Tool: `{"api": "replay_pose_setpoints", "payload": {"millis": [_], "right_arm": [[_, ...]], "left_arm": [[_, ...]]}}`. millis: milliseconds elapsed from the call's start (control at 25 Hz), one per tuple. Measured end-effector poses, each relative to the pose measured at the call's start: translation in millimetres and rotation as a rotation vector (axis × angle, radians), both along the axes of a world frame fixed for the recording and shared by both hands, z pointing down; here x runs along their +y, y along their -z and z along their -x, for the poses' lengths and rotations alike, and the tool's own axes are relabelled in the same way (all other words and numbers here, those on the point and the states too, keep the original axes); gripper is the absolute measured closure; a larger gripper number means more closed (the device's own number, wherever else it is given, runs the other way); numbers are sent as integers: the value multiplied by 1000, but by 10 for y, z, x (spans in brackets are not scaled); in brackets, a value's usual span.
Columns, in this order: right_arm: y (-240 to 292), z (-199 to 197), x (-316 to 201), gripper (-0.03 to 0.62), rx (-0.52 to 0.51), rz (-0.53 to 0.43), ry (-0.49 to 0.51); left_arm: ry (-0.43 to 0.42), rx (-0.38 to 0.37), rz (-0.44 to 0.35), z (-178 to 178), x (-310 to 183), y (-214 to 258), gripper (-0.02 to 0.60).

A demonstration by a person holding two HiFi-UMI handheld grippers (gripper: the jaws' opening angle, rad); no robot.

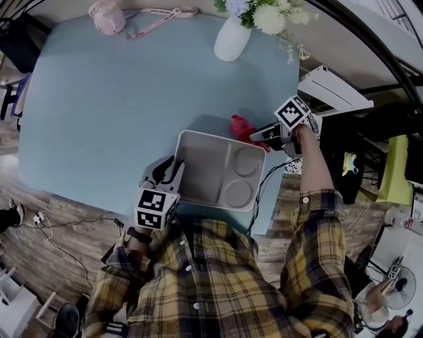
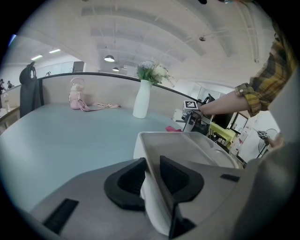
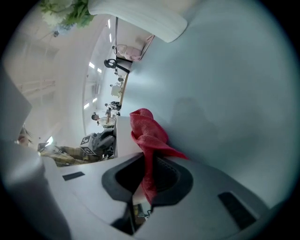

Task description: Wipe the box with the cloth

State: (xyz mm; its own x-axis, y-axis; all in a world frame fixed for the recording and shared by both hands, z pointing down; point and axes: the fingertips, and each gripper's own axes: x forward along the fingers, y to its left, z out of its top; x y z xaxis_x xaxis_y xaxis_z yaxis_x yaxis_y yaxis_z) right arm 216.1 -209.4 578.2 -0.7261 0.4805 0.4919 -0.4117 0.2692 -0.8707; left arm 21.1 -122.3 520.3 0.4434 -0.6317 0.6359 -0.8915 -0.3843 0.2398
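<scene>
A white compartment box sits near the front edge of the blue table, with two round wells on its right side. My left gripper is shut on the box's near left wall, with the rim between its pads. The red cloth hangs bunched from my right gripper, which is shut on it just past the box's far right corner. In the right gripper view the cloth drapes out of the jaws above the table, beside the box's white edge.
A white vase with flowers stands at the table's back edge. A pink toy with a strap lies at the back left. A white appliance and a black cable are at the right of the table.
</scene>
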Motion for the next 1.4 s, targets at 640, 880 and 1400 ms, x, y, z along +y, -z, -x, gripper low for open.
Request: {"api": "replay_pose_setpoints", "payload": {"millis": [640,880,1400], "right_arm": [[186,-438,70,553,-224,-213,-513],[186,-602,262,553,-189,-363,-709],[123,-689,849,553,-73,-577,-753]], "left_arm": [[41,-21,-18,8,14,2,483],[63,-33,-42,23,30,12,485],[71,-30,-72,14,21,11,485]]}}
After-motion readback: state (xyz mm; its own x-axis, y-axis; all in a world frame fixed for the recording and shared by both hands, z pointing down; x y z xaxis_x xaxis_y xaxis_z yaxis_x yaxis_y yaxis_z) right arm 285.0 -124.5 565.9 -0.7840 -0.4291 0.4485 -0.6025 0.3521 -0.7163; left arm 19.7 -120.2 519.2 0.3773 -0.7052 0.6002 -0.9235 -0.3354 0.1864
